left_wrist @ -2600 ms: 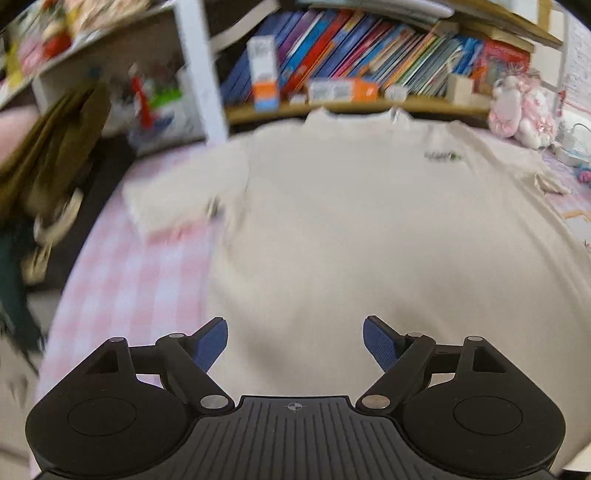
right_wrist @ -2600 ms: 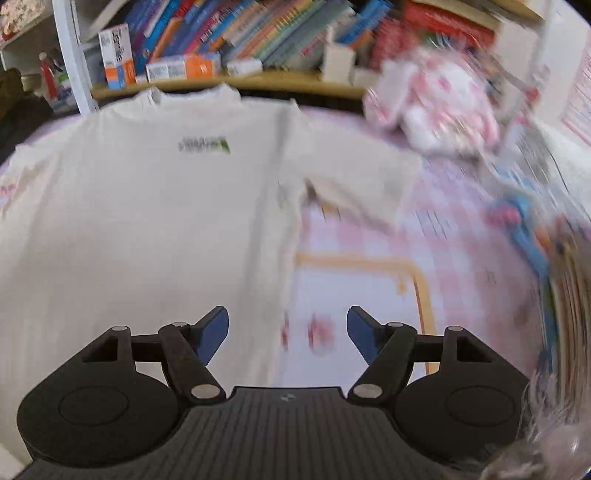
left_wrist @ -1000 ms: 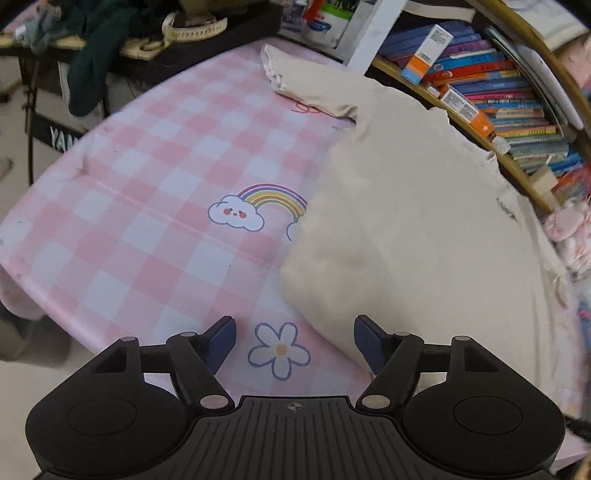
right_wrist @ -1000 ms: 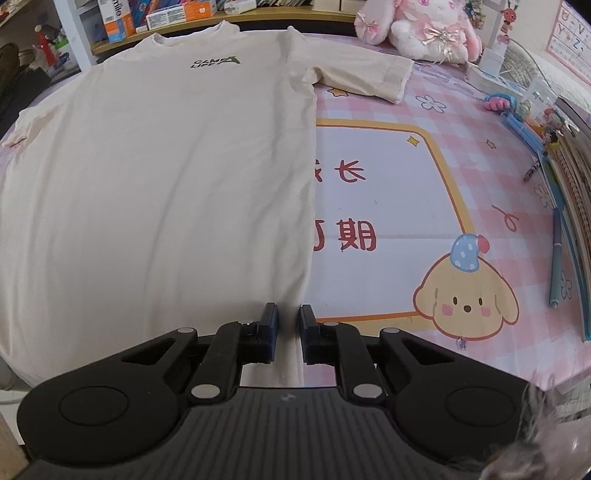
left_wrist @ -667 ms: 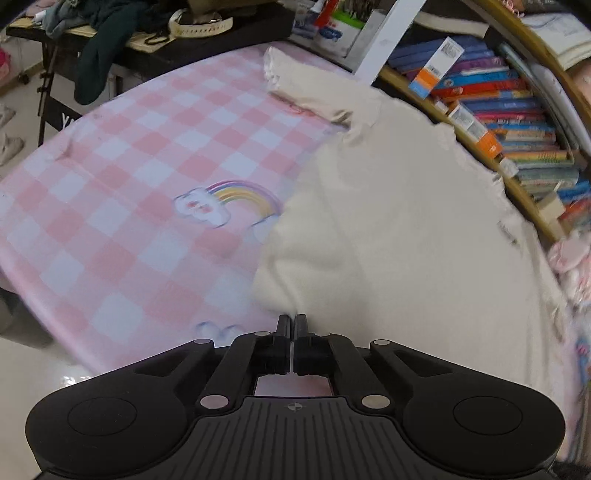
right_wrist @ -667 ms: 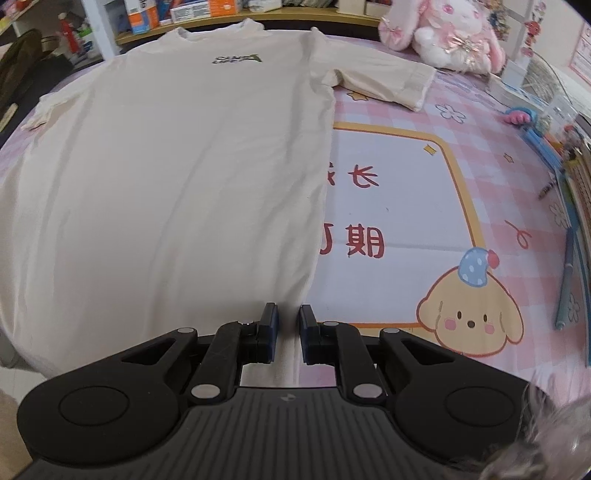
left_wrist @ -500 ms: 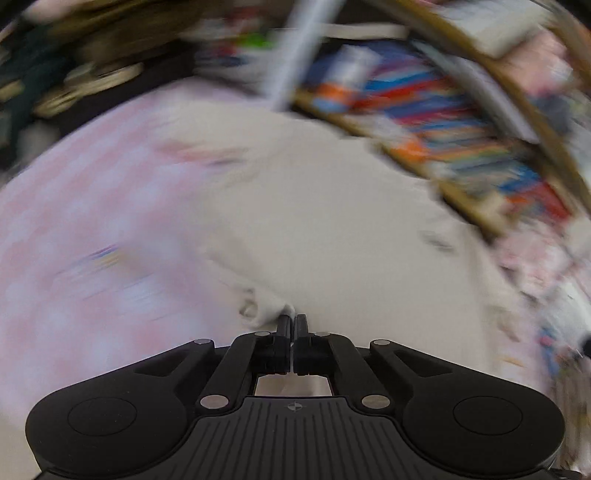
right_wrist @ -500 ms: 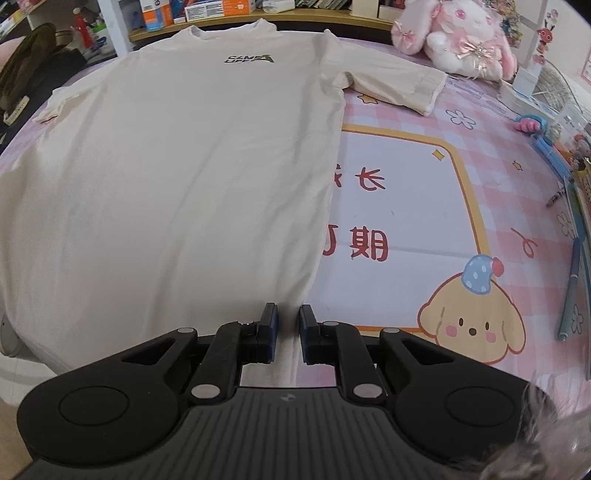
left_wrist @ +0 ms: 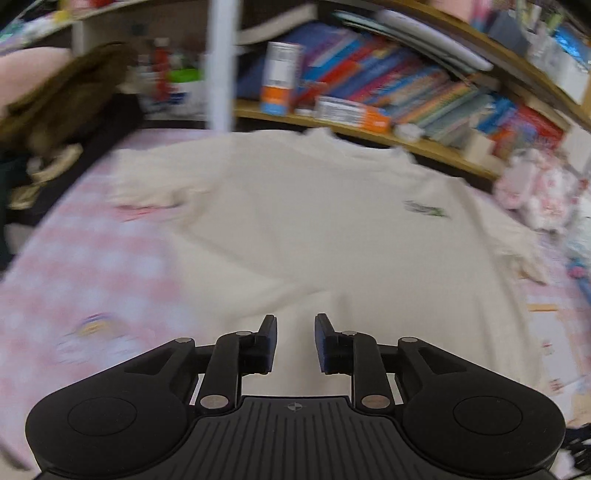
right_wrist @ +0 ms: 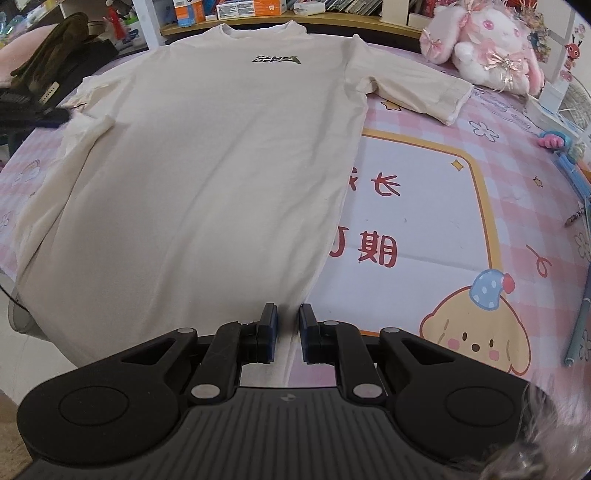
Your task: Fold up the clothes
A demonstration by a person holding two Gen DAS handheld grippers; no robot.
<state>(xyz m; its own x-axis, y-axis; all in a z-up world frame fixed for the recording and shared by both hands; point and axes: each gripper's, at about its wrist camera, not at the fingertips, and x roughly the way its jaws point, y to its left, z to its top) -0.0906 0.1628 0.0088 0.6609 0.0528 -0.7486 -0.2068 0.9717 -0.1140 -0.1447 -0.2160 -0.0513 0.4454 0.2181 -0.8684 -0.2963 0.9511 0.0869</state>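
Where sharp, as from the right wrist, shows the whole cream T-shirt spread front up on the pink checked tablecloth, collar toward the bookshelf, with the dark chest print legible. Shows one short sleeve reaching toward a plush rabbit, and pens along the picture's right edge. Shows too the opposite side of the shirt rumpled and turned in near its sleeve.

From the left wrist, smeared by motion: same shirt, print only a dark smudge, but far more of the shelf, with rows of coloured books, and a rainbow drawing on the cloth beside the shirt.

Right gripper: pads nearly together, clamped on the hem corner at the side seam, shirt stretching away up and to the picture's left.

Left gripper: jaws apart, just been opening, nothing pinched between them. Lower body of the shirt lying under and beyond the gap.
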